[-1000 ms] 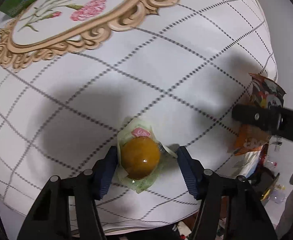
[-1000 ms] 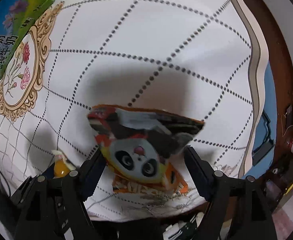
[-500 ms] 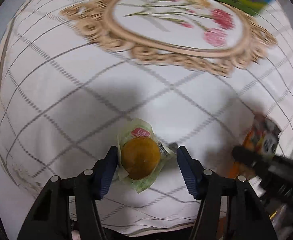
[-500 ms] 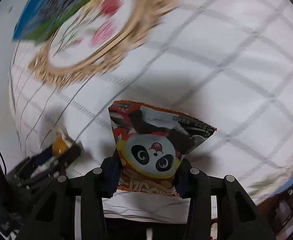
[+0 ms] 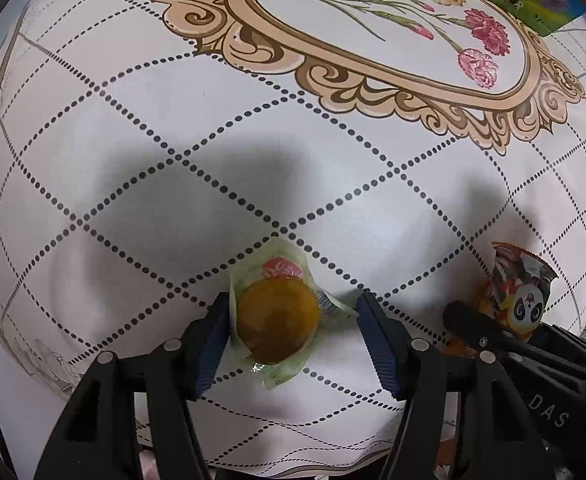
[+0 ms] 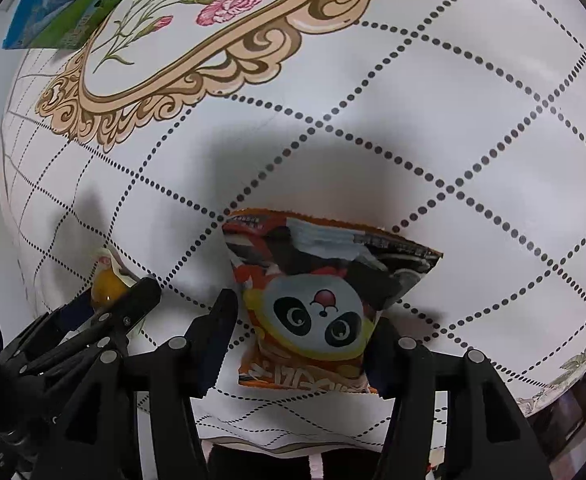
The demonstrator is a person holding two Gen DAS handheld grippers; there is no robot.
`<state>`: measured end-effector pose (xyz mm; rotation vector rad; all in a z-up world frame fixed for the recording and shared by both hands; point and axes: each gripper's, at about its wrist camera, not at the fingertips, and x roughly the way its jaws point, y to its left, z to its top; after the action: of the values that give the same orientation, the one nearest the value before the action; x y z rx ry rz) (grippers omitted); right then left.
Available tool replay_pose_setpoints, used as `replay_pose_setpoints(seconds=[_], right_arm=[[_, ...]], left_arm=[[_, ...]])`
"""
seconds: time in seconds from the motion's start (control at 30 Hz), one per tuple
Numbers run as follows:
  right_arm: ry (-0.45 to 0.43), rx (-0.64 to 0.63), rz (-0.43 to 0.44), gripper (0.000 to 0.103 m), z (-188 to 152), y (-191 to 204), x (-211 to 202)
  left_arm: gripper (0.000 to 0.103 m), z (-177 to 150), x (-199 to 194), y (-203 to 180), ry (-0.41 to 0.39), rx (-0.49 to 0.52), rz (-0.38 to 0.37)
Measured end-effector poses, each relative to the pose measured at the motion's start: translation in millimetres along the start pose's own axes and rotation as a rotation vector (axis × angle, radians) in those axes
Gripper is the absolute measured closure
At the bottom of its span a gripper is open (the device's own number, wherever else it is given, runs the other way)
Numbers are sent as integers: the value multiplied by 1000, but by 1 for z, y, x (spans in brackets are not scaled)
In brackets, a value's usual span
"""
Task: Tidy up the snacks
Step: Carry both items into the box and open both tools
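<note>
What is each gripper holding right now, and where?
Likely nothing firmly: both jaws have just been opening. The wrapped cake sits in the left gripper, touched only at wrapper edges; the panda bag sits loose in the right gripper.

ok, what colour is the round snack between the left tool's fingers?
Golden orange-brown, in a clear wrapper with pale green edges and a small pink label. Best seen in the left wrist view.

Two snacks are lying on one tablecloth, namely one wrapped orange cake and one panda packet, with one blue-green carton sitting farther off.
</note>
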<state>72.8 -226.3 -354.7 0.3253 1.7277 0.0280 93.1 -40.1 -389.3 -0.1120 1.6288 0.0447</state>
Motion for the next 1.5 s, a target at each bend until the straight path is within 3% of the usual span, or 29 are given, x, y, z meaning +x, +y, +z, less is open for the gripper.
replay_pose_setpoints(seconds=[0.2, 0.33, 0.5, 0.67, 0.9, 1.1, 1.27, 1.5], right_arm=[[3, -5, -17, 43, 1, -10, -1], [7, -20, -43, 43, 18, 20, 16], [-12, -63, -106, 56, 13, 34, 18], [-27, -70, -79, 58, 7, 36, 12], [-27, -86, -38, 58, 1, 38, -3], [-55, -97, 23, 59, -3, 41, -42], [-134, -107, 83, 58, 10, 49, -97], [-272, -116, 159, 58, 58, 60, -186]], left_arm=[[45, 2, 4, 3, -4, 18, 3], [45, 1, -6, 6, -15, 26, 6], [46, -4, -11, 2, -33, 24, 9], [47, -3, -18, 0, -37, 20, -4], [47, -1, -58, -7, -78, 28, -35], [47, 7, -111, -14, -148, 32, -93], [47, 25, -158, -16, -218, 32, -150], [47, 89, -223, -15, -315, 52, -210]])
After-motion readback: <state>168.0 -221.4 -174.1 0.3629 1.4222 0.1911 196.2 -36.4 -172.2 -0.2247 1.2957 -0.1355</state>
